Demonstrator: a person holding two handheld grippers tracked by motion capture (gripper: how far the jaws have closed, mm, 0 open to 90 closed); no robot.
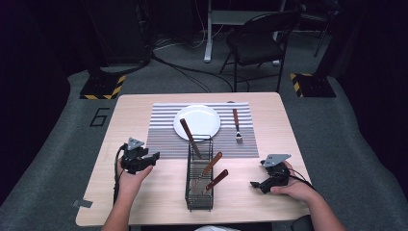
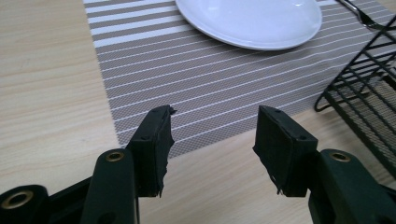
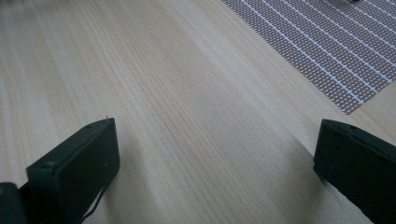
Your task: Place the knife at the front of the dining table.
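A white plate [image 1: 197, 120] lies on a grey striped placemat [image 1: 163, 139] at the table's middle back, with a brown-handled fork [image 1: 236, 126] on the mat to its right. In front of the mat stands a black wire caddy [image 1: 199, 175] holding three brown-handled utensils [image 1: 210, 166]. My left gripper [image 1: 151, 159] hovers left of the caddy, near the mat's front left corner; in the left gripper view my left gripper [image 2: 212, 140] has its jaws apart with nothing between them, over the mat's edge [image 2: 196, 88] and facing the plate [image 2: 252, 21]. My right gripper [image 1: 256, 185] rests low on the table right of the caddy, open and empty.
The caddy's wire wall [image 2: 364, 88] stands close on the right in the left gripper view. Bare wood [image 3: 187, 102] lies under my right gripper [image 3: 215, 154], with the mat's corner [image 3: 336, 56] ahead. A piece of grey tape [image 1: 82, 203] sits at the table's front left edge. A chair [image 1: 260, 41] stands beyond the table.
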